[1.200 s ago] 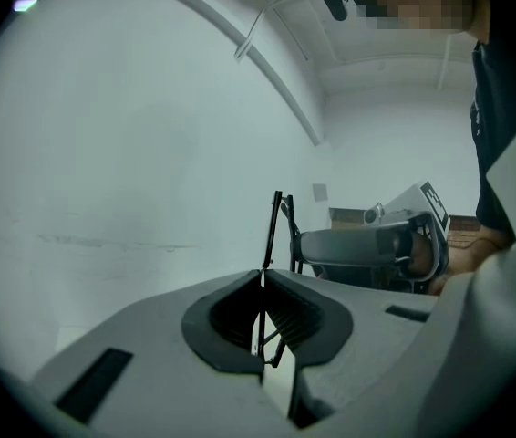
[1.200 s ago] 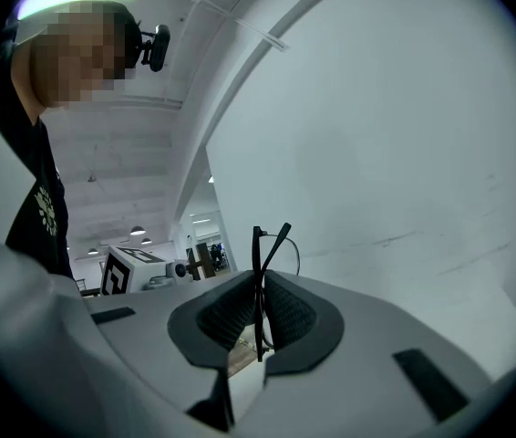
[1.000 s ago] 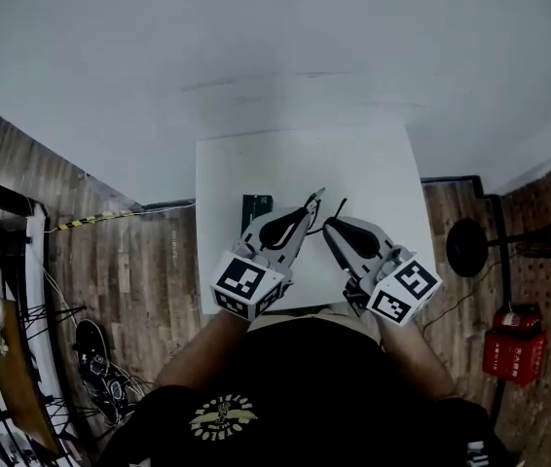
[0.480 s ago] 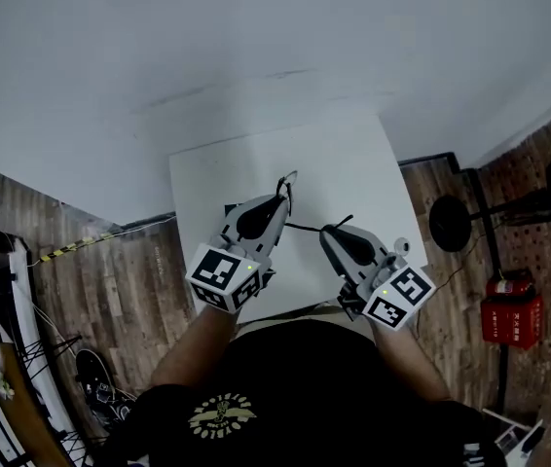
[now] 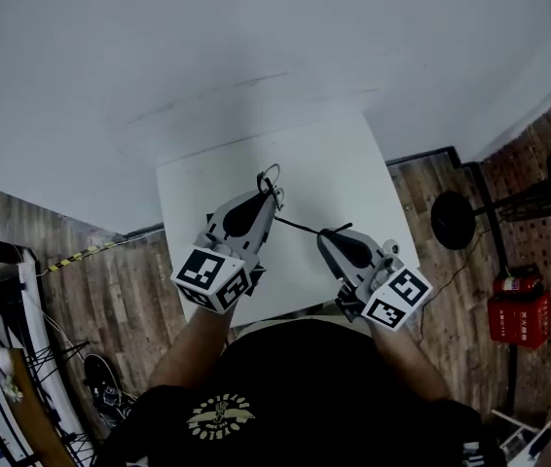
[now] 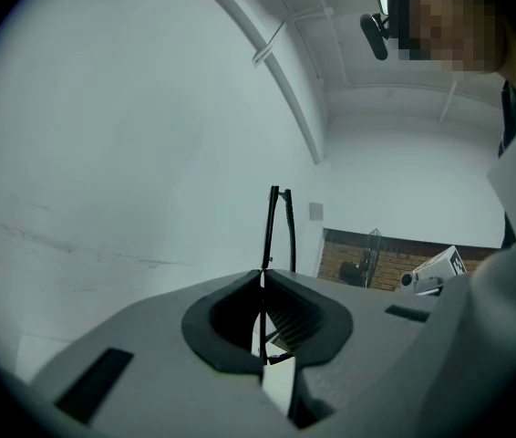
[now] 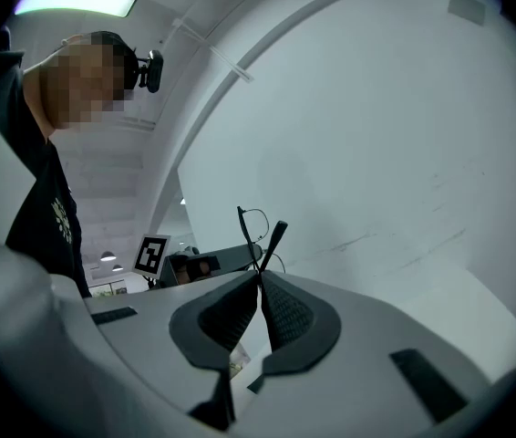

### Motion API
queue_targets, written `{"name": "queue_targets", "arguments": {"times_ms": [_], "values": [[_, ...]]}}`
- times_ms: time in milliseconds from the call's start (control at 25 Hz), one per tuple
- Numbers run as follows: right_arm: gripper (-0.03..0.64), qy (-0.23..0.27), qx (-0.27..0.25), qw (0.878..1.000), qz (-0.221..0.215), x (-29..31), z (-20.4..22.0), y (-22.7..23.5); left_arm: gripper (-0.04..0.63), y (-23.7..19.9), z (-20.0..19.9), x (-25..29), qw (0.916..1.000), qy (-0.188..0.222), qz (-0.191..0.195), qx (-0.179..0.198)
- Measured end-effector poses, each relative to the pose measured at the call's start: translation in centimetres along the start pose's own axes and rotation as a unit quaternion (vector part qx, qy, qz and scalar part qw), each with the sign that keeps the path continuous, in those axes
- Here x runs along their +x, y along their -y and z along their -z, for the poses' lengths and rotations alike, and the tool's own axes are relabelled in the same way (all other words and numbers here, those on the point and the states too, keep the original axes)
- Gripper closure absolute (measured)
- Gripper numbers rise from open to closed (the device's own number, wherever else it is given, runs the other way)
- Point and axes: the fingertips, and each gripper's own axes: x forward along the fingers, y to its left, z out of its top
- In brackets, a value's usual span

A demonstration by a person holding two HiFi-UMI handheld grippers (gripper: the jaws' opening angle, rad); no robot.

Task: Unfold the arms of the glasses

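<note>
Thin black glasses (image 5: 268,179) hang in the air above the white table (image 5: 344,168), held between both grippers. My left gripper (image 5: 273,196) is shut on the front frame. In the left gripper view the dark rim (image 6: 276,226) sticks up from its closed jaws (image 6: 261,276). My right gripper (image 5: 321,233) is shut on one arm (image 5: 300,227), which stretches out from the frame towards it. In the right gripper view the arm's tip (image 7: 274,237) and a wire lens rim (image 7: 252,219) stand just above the pinched jaws (image 7: 260,279).
A small dark object (image 5: 209,219) lies on the table, mostly hidden under the left gripper. Wooden floor surrounds the table. A black round-based stand (image 5: 451,220) and a red box (image 5: 509,317) are at the right. A pale wall is beyond the table.
The two grippers have drawn apart, the left one going left and away from me. The glasses' arm now spans the gap between them instead of lying close to the frame.
</note>
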Motion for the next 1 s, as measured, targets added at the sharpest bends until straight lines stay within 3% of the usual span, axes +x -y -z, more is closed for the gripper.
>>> {"name": "queue_targets", "arguments": {"times_ms": [600,800,1000], "values": [[0.603,0.0,0.035,0.992,-0.118,-6.7,-2.9,5.8,0.577,5.3,-1.3,3.1,0.9934,0.056,-0.086,-0.051],[0.601,-0.015,0.045,0.986,-0.158,-7.4,-2.4,6.0,0.577,6.3,-0.3,1.6,0.9871,0.061,-0.144,-0.034],[0.557,-0.025,0.06,0.986,-0.152,-7.7,-1.9,7.7,0.577,5.3,0.3,-1.1,0.9738,0.052,-0.221,0.008]]}}
